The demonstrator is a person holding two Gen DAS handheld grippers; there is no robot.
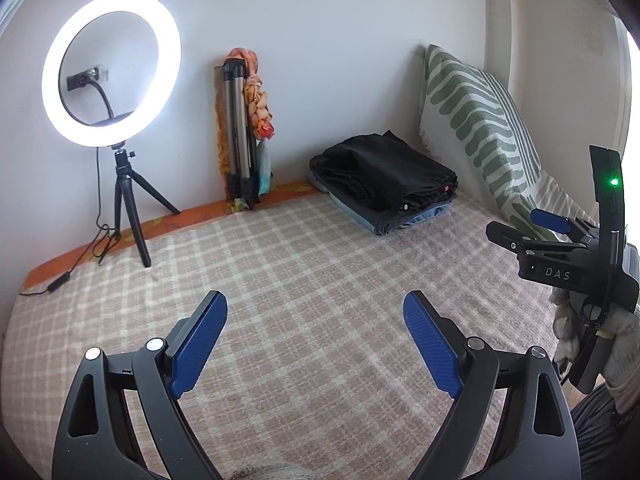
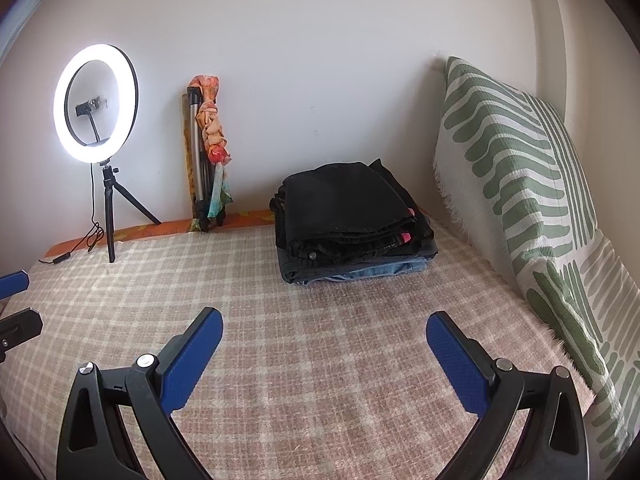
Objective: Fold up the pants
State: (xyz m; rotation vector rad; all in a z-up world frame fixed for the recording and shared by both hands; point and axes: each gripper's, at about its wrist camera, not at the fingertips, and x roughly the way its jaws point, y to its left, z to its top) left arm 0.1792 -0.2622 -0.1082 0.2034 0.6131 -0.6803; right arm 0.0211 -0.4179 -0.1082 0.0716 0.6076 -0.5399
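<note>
A stack of folded pants (image 1: pixel 386 182) (image 2: pixel 352 220) lies at the far side of the bed by the wall, black ones on top of blue denim. My left gripper (image 1: pixel 316 308) hovers open over the checked blanket (image 1: pixel 304 264), nothing between its blue pads. My right gripper (image 2: pixel 324 320) is open too, empty, over the same blanket (image 2: pixel 320 320) and nearer the stack. In the left wrist view the right gripper's body (image 1: pixel 560 256) shows at the right edge, held by a gloved hand (image 1: pixel 612 340). A blue pad (image 2: pixel 14 282) of the left gripper peeks in at the right wrist view's left edge.
A lit ring light on a small tripod (image 1: pixel 112 72) (image 2: pixel 96 104) stands at the far left with its cable on the bed. A folded tripod with a colourful cloth (image 1: pixel 244 132) (image 2: pixel 208 148) leans on the wall. Green-patterned pillows (image 1: pixel 480 120) (image 2: pixel 520 184) line the right side.
</note>
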